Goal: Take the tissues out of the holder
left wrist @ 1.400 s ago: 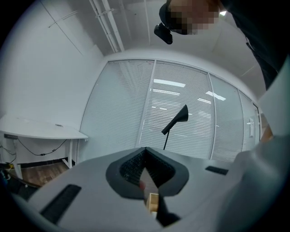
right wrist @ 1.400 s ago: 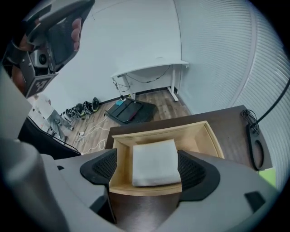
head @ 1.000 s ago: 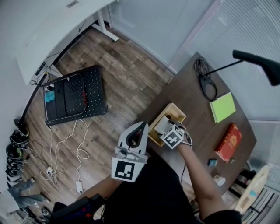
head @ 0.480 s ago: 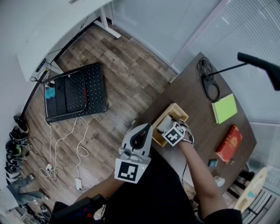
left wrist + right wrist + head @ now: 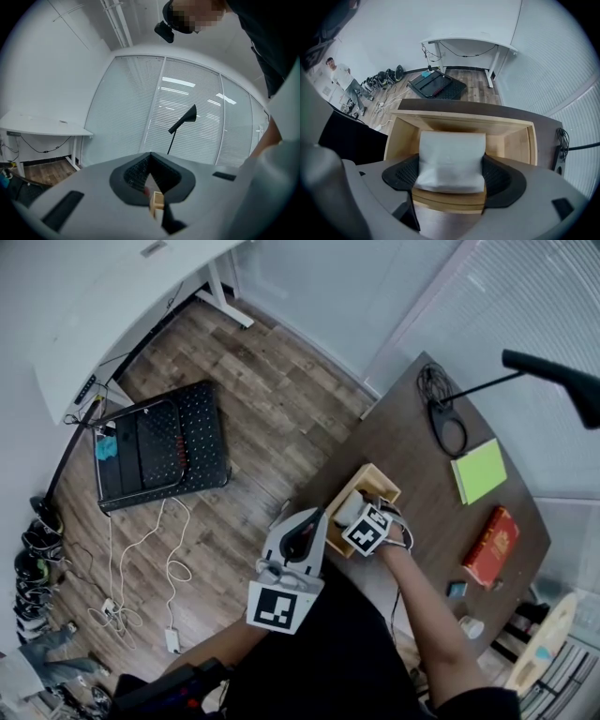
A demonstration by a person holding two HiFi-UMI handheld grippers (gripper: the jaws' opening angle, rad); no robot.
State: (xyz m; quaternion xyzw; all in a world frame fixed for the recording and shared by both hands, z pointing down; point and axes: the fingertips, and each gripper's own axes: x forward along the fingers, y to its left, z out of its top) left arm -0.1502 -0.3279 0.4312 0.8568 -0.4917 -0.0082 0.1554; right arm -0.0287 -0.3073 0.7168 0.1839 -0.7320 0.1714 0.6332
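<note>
Tissues (image 5: 450, 159) sit clamped between the right gripper's (image 5: 451, 174) jaws at the open wooden holder (image 5: 513, 140) near the table's (image 5: 412, 460) edge, while the left gripper (image 5: 150, 157), jaws pressed together on nothing, hangs just beside that edge.

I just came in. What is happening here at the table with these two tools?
A person works with two hand-held grippers at a dark table. The right gripper is shut on a white pack of tissues, at the near end of an open wooden holder that stands by the table's edge. The pack seems not yet out of the holder. The left gripper is shut and empty, held beside the table and touching nothing.
</note>
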